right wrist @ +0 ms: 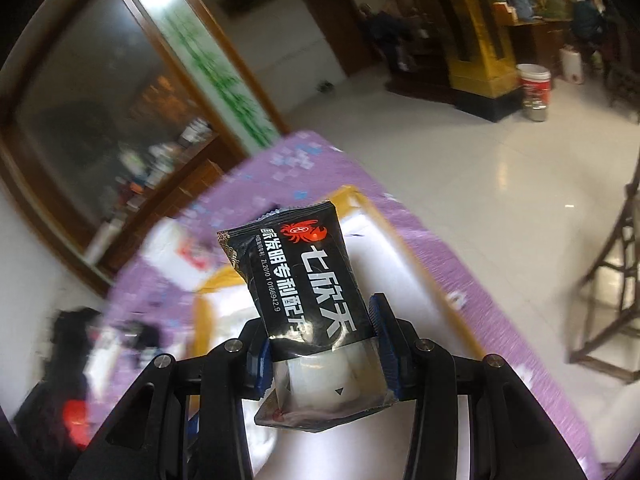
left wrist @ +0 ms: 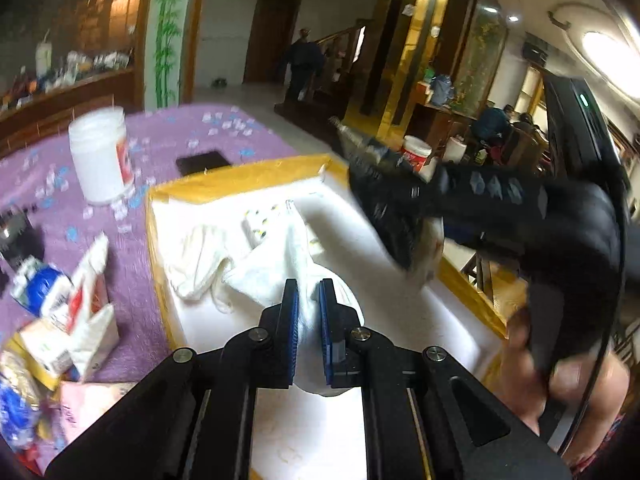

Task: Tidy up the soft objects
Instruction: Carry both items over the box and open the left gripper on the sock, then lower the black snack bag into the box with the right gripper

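Observation:
My left gripper (left wrist: 308, 296) is shut on a white cloth (left wrist: 272, 268) that trails into the white foam box (left wrist: 400, 264) with yellow taped edges. Another crumpled white cloth (left wrist: 196, 260) lies inside the box at its left. A black packet (left wrist: 384, 208) hangs blurred over the box's right side, held by the right gripper seen from outside. In the right wrist view my right gripper (right wrist: 320, 340) is shut on that black packet (right wrist: 304, 272) with white lettering and a clear lower end, above the same box (right wrist: 360, 216).
A purple cloth (left wrist: 168, 136) covers the table. A white jar (left wrist: 100, 156) stands behind the box, a black phone (left wrist: 204, 162) beside it. Tissue packs and cartons (left wrist: 68, 312) crowd the left edge. A person's hand (left wrist: 560, 380) holds the right gripper. A wooden stool (right wrist: 616, 280) stands on the floor at right.

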### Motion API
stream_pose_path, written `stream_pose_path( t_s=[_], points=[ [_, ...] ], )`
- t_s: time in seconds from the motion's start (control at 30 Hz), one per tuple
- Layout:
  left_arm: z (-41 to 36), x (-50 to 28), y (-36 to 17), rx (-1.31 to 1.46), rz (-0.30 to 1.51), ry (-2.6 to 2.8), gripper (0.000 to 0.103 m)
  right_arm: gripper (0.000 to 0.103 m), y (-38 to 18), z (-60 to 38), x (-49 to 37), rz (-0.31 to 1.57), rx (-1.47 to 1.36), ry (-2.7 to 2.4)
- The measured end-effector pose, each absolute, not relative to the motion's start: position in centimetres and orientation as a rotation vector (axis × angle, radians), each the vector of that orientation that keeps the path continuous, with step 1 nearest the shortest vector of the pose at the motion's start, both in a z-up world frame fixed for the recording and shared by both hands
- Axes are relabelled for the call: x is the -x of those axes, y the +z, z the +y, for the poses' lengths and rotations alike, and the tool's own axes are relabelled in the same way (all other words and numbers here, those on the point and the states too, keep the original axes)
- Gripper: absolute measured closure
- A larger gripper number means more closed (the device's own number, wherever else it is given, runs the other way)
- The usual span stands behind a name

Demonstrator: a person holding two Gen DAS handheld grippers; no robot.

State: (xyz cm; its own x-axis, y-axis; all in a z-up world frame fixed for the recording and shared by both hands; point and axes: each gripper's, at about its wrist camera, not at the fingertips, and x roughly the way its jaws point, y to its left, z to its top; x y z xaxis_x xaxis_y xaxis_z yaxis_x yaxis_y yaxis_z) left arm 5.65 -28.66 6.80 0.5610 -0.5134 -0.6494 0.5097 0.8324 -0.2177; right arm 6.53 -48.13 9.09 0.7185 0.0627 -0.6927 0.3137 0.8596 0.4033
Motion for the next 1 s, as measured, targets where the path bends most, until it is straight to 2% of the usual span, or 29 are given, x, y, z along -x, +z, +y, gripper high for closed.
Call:
stream_pose_path(
  t_s=[0.33, 1.0],
  points=[
    [-28.8, -5.5, 5.7, -0.012, 0.787, -0.598, 0.096, 0.059, 5.5, -47.7, -9.7, 0.867, -0.512, -0.209],
    [-28.9, -5.7, 5.1, -0.012, 0.827, -0.583, 0.096, 0.058, 4.7, -46.8, -10.7, 0.879, -0.475, -0.161]
  ],
)
